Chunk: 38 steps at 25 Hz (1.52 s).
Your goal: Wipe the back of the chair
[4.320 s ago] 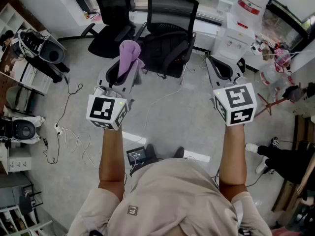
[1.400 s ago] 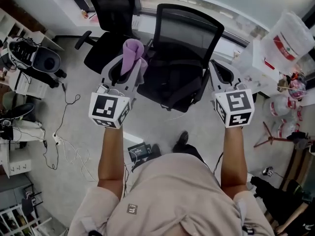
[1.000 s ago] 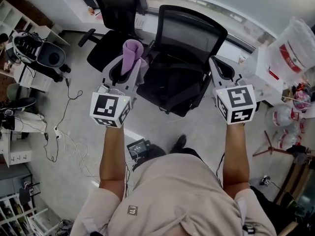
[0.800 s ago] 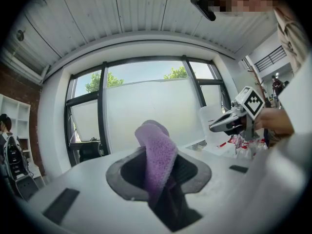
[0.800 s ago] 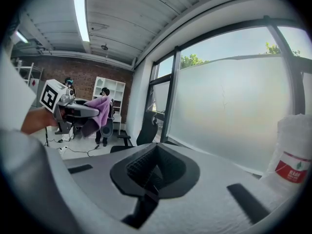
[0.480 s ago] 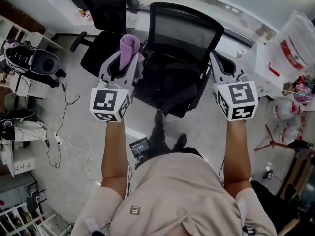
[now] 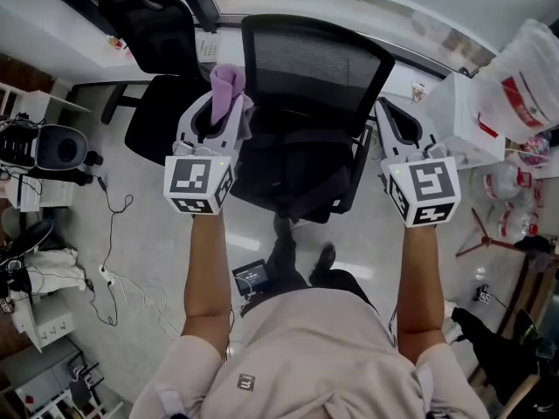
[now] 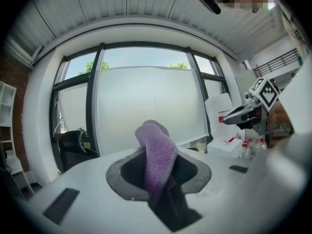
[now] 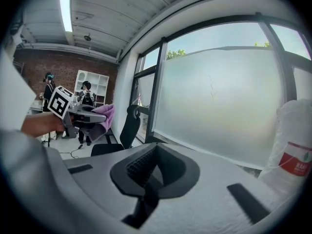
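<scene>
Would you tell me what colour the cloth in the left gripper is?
The cloth is light purple, clearest in the left gripper view.

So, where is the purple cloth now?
In the head view the purple cloth is left of centre, held in the left tool, beside the mesh backrest.

Cloth (image 7: 229, 87): lilac, uniform, fleecy texture.
Chair (image 7: 319, 64): black; back is see-through mesh.
Second chair (image 7: 148, 37): solid black.
Left gripper (image 7: 229, 105) and right gripper (image 7: 390, 116): light grey shells, dark grey ribbed jaw linings.
Cubes: white with black square markers.
Floor (image 7: 131, 234): pale grey.
Bottle (image 7: 524, 64): translucent white, red label.
Shirt (image 7: 306, 356): beige.
Window (image 8: 146, 101): frosted white, dark frame.
</scene>
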Motion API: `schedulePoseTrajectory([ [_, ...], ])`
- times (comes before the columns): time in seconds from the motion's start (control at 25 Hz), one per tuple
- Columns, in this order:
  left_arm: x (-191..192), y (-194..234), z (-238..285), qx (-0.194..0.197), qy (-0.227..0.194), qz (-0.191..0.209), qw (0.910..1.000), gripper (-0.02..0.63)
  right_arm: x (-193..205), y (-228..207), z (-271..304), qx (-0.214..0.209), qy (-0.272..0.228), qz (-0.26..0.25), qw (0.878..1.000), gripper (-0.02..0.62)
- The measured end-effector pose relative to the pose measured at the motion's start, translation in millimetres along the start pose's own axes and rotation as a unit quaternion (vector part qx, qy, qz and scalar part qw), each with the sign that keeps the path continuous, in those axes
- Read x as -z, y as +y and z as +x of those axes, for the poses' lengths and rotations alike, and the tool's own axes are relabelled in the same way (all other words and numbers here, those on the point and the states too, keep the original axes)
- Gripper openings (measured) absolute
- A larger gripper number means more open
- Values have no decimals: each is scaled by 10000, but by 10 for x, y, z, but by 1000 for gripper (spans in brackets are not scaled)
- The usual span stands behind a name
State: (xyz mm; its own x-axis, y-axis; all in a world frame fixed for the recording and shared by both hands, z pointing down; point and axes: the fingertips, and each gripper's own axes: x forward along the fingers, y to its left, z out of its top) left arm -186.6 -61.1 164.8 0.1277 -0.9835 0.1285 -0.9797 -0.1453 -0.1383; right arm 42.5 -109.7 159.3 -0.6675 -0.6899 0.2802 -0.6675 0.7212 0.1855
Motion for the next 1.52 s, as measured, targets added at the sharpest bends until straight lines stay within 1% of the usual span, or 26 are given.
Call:
schedulePoseTrajectory([
  [0.12,247,159,365,60,139,33,9999,111,130,-78,294,82,65,-82,9999,-6],
  [0.32,804,403,1044,84,359,68,9993,110,490,-266,808,272,255,94,9993,-6],
  [0.52,1355,570,1694,127,561,88,9983,112,946,-388,1195,475,675,287,9962,-6],
  [0.68,1792,748,2133,5,626,44,9980,110,1379,-432,1447,568,986,339,9929,-6],
  [0.88,2272,859,2600,-68,764,-54,9970,111,1820,-499,1549,698,1328,348,9881,-6],
  [1.04,2561,931,2875,-164,909,-82,9957,112,2114,-542,1533,800,1547,440,9837,-6],
  [1.12,2675,890,3019,-156,989,-83,9949,112,2263,-566,1474,840,1668,486,9812,-6],
  [1.24,2713,616,3265,19,998,-143,9949,112,2409,-623,1382,915,1758,553,9786,-6],
  [1.36,2583,30,3436,406,762,-240,9960,110,2494,-673,1304,990,1810,625,9765,-6],
  [1.44,2447,-565,3500,865,599,-298,9940,110,2553,-699,1237,1030,1880,661,9745,-6],
  [1.52,2290,-1307,3526,1513,503,-299,9868,109,2605,-733,1161,1071,1871,688,9740,-6],
])
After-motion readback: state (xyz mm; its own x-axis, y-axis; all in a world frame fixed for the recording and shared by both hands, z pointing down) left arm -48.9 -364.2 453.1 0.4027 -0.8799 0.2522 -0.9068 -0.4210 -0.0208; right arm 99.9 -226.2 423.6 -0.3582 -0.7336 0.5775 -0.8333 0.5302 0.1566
